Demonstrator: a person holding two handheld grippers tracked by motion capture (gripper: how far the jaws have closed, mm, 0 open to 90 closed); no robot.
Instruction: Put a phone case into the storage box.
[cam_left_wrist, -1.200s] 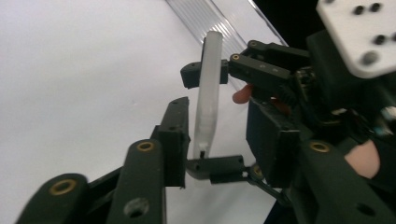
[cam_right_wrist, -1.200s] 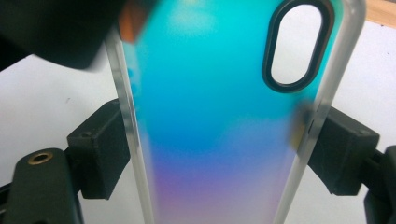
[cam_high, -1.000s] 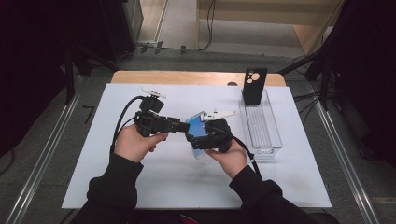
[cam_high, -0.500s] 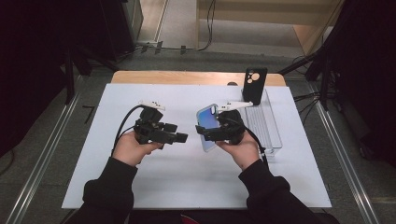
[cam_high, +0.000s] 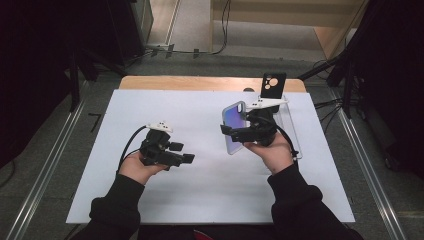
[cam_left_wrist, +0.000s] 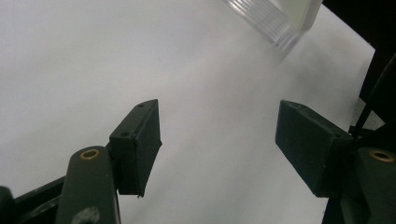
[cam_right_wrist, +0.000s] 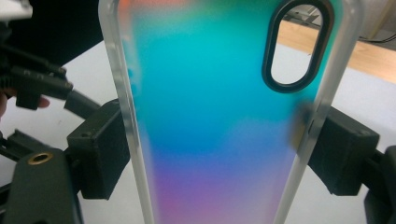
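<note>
Right tongs grip phone case (iridescent).

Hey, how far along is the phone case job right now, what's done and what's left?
Done: a black case stands upright at the far end of the clear bin. In hand: the right tool is clamped on the edges of the iridescent case, held above the table beside the bin. The left tool is open with nothing in it. Left, probably: placing this case in the bin.
</note>
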